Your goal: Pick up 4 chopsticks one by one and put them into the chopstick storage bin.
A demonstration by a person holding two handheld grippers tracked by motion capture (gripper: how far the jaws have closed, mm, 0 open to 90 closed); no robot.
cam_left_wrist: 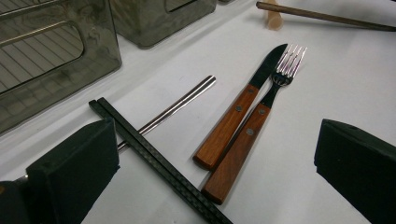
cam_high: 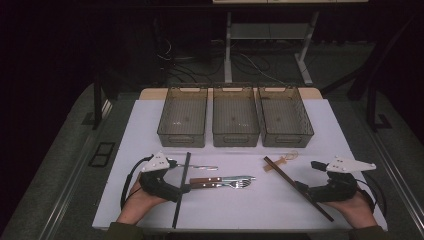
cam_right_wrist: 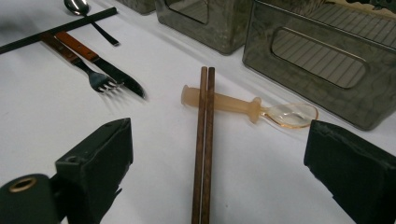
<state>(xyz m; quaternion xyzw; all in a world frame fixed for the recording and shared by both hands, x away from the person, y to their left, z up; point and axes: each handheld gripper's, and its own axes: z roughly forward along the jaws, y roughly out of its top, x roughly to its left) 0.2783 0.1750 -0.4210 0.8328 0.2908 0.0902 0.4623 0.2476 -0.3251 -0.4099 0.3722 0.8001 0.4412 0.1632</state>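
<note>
Both grippers, left (cam_high: 186, 188) and right (cam_high: 301, 186), gape wide astride black chopsticks (cam_left_wrist: 159, 161) and brown chopsticks (cam_right_wrist: 203, 144).

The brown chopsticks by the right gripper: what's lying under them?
A translucent orange spoon lies crosswise under the brown chopsticks; its handle end and bowl stick out either side. The stretch beneath them is hidden.

Black chopsticks (cam_left_wrist: 159, 161), paired, flat on white table, crossing over a steel spoon handle, beside wooden-handled knife and fork. Brown wooden chopsticks (cam_right_wrist: 203, 144), paired, resting across a translucent amber spoon.
</note>
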